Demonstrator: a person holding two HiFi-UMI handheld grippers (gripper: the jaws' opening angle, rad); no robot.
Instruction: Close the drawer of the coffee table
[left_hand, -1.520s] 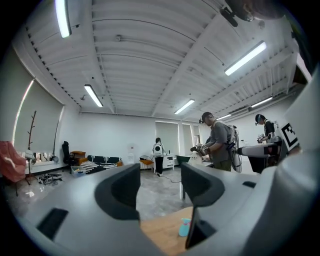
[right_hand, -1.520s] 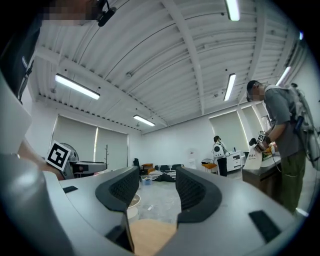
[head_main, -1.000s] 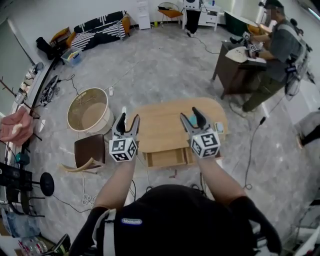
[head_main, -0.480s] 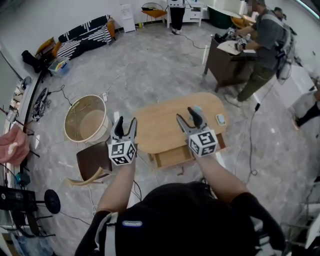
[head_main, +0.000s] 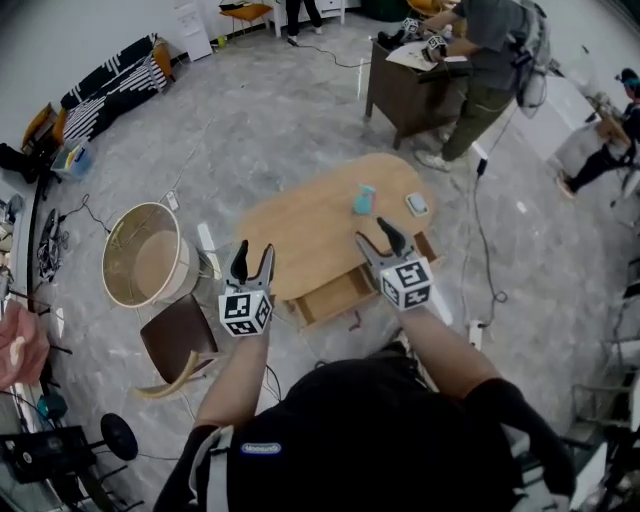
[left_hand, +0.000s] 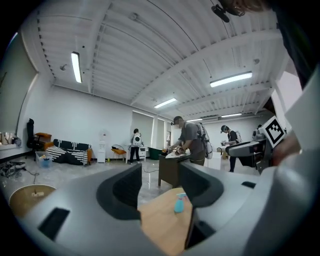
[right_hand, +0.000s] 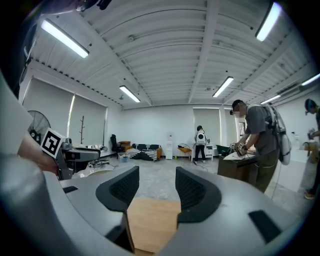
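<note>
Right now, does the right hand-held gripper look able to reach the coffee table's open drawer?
Probably yes: the right hand-held gripper, jaws apart and empty, hangs just beside the drawer, which stands open toward the person, with nothing between them.

Ahead of both pairs of jaws, an oval wooden coffee table (head_main: 310, 225) on grey marbled floor (head_main: 280, 120). Shows its drawer (head_main: 335, 297) pulled out, between the two pairs of jaws. Carries a small teal bottle (head_main: 364, 200) just beyond the right jaws and a small pale object (head_main: 417, 204) further to their right. On the floor left of the left jaws, a round tub (head_main: 150, 255); behind and left of them, a brown stool (head_main: 180, 335).
</note>
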